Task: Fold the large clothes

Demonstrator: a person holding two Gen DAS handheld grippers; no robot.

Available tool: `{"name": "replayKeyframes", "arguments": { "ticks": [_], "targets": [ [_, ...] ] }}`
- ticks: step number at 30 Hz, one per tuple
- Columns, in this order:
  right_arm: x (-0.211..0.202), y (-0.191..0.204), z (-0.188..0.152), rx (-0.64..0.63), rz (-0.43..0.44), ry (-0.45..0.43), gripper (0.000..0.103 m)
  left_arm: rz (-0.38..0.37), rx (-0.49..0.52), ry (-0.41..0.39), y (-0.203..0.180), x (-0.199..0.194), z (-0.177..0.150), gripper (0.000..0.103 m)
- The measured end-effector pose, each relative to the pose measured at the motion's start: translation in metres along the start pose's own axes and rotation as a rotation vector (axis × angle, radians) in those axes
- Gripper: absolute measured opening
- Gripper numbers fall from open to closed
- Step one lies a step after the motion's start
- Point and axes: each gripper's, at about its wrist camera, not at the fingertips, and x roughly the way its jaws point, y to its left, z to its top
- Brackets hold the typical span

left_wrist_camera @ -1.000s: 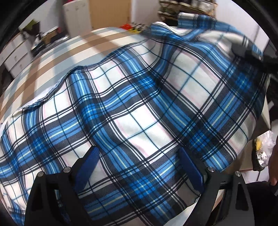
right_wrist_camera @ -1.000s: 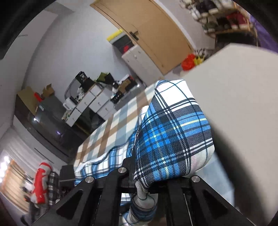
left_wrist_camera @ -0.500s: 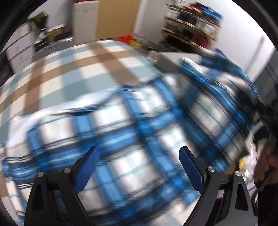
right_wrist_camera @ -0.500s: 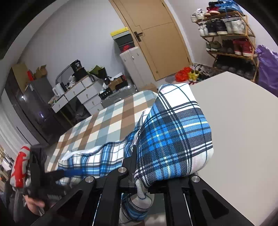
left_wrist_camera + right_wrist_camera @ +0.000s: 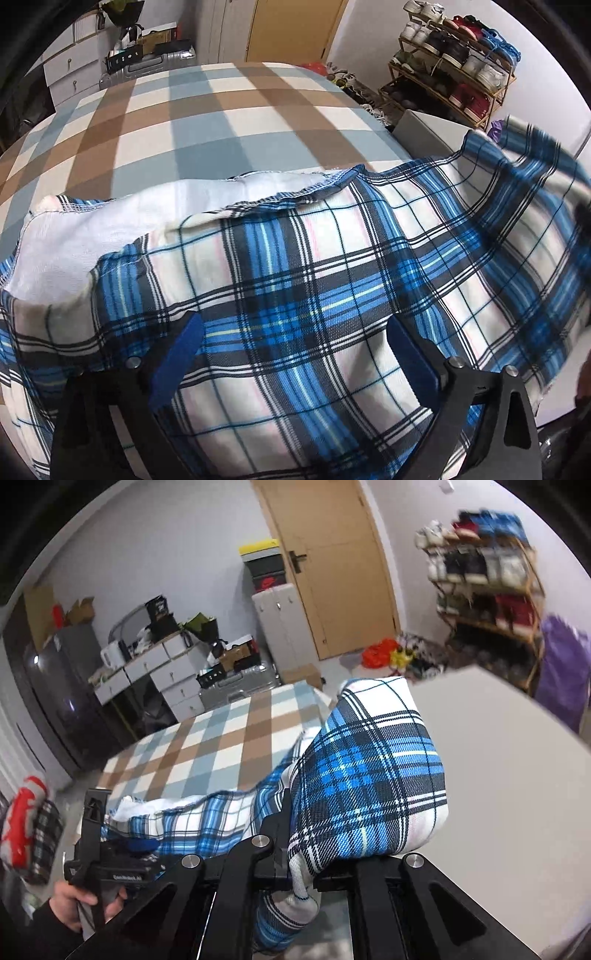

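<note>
Plaid garment (image 5: 314,295) lay spread over the near part of the checked bed cover (image 5: 221,122), blue-and-white pattern up, with its white inner side (image 5: 122,221) turned out along the far-left edge. Its right end was lifted off the bed and bunched in the right gripper (image 5: 295,864), whose jaws were clamped tight on a fold of the cloth; the bulge of fabric sat just above and to the right of the jaws.

Left gripper (image 5: 291,354) hung over the near middle of the garment, jaws opening wide. Cloth lay under and between the blue pads (image 5: 177,354), but they did not press on it.

Judgement: the step was carrying the held end across for a fold. To do it well, the left gripper should take the near edge level with the right one's hold, so both ends rise together and the fold line stays straight. Keep the cloth taut; the turned-out edge should be flattened first.
</note>
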Motion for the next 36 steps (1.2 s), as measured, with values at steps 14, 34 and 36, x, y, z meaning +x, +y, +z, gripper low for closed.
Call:
{"name": "replayKeyframes", "arguments": {
  "ticks": [14, 34, 36],
  "targets": [
    [-0.022, 0.149, -0.004, -0.438, 0.069, -0.059, 0.005, -0.528, -0.292, -0.039, 0.092, -0.061, 0.026, 0.096],
    [0.080, 0.238, -0.162, -0.673, 0.263, 0.179, 0.012, -0.652, -0.317, -0.153, 0.155, -0.118, -0.007, 0.096],
    [0.076, 0.237, -0.159, -0.671, 0.284, 0.161, 0.012, -0.684, -0.265, -0.142, 0.142, -0.119, -0.007, 0.096]
  ]
}}
